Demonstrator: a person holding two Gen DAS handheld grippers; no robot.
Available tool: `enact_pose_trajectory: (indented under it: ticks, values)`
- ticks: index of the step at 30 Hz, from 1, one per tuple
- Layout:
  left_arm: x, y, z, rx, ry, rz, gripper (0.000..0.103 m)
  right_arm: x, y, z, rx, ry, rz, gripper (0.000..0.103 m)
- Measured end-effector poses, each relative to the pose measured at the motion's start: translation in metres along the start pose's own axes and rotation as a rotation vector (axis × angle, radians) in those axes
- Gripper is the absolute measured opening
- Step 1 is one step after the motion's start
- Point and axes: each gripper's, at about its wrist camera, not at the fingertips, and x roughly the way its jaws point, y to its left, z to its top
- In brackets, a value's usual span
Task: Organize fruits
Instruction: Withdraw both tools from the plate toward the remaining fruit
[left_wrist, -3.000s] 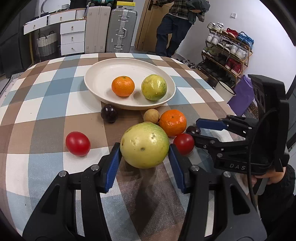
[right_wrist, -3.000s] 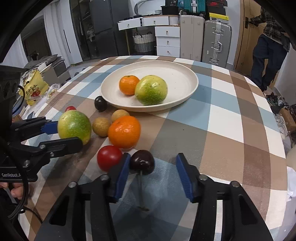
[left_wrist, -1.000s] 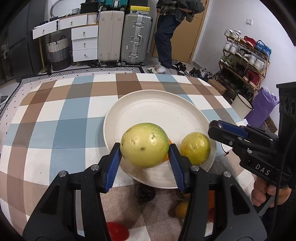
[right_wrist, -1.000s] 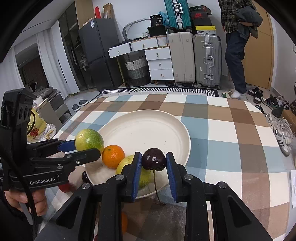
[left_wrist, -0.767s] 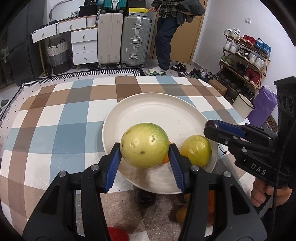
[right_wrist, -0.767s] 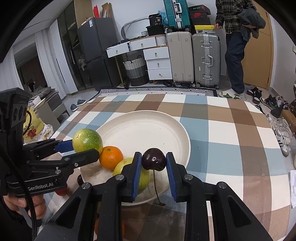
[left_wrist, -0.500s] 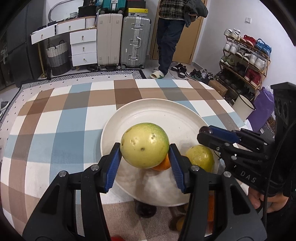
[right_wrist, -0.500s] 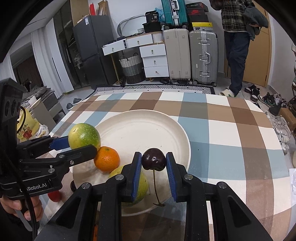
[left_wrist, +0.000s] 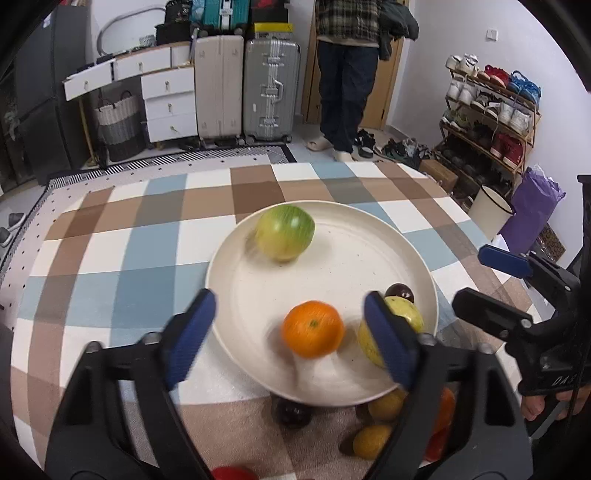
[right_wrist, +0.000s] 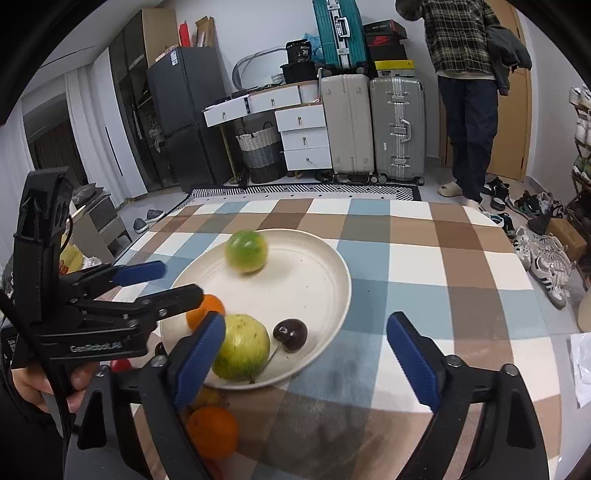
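A cream plate sits on the checked table. On it lie a blurred green fruit at the far side, an orange, a yellow-green fruit and a dark cherry. My left gripper is open and empty over the plate's near left rim. My right gripper is open and empty over the plate's near right rim.
Off the plate at its near edge lie an orange, small yellowish fruits, a dark plum and red tomatoes. A person stands beyond the table by suitcases. A shoe rack is at the right.
Both grippers have opened. The left one let go of the green fruit, which rolls on the plate's far side. The right one let go of the cherry, which lies on the plate.
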Motion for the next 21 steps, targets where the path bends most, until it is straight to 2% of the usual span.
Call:
enact_pose_trajectory:
  ticks: [4, 7, 13, 21]
  values:
    - [-0.023, 0.004, -0.011, -0.006, -0.002, -0.007, 0.086, -0.019, -0.002, -0.007, 0.014, -0.009, -0.027, 0.102]
    - [-0.043, 0.01, -0.023, -0.018, -0.01, 0.004, 0.087, -0.029, -0.001, -0.013, 0.013, -0.01, -0.039, 0.103]
    - [-0.082, 0.026, -0.053, -0.022, -0.034, 0.03, 0.099, -0.044, 0.007, -0.031, 0.014, 0.023, -0.036, 0.103]
    - [-0.101, 0.042, -0.085, -0.047, -0.026, 0.058, 0.1, -0.049, 0.025, -0.056, 0.002, 0.084, -0.023, 0.103]
